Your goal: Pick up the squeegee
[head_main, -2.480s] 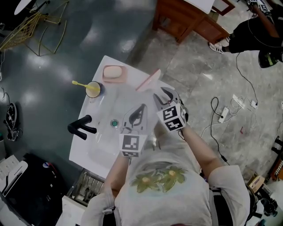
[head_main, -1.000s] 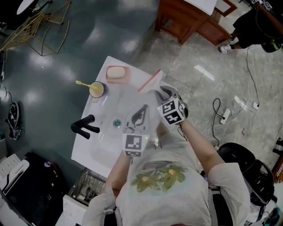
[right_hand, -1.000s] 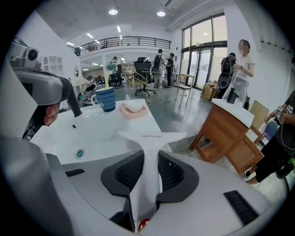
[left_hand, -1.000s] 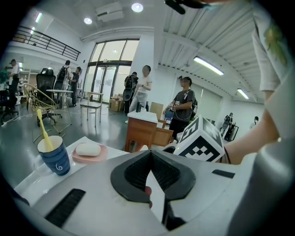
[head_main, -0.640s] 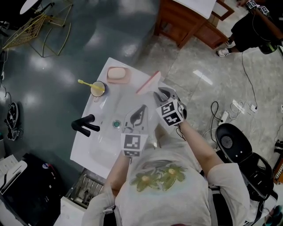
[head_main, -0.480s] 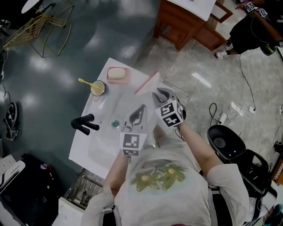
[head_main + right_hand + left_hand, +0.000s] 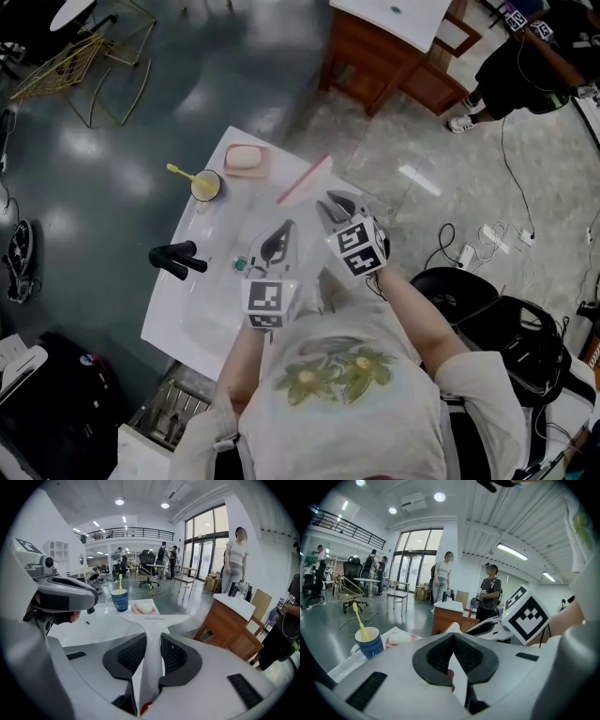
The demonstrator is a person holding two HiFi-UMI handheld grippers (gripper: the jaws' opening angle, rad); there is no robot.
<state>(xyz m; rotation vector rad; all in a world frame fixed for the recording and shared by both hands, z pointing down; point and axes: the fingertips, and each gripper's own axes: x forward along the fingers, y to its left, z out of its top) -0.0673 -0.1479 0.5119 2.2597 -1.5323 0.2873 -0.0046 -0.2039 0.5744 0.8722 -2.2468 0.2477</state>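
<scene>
Right gripper jaws are clamped narrowly on the white handle of the squeegee, whose blade points away over the far right edge of the basin top. It looks lifted clear of that surface, though the head view leaves this unsure. Left gripper has its jaws together with nothing gripped, above the basin's near half. A cup stands near the far left corner.

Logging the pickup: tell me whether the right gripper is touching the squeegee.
Touching. Right gripper view: pads of the right gripper clamp the squeegee handle from both sides.
</scene>
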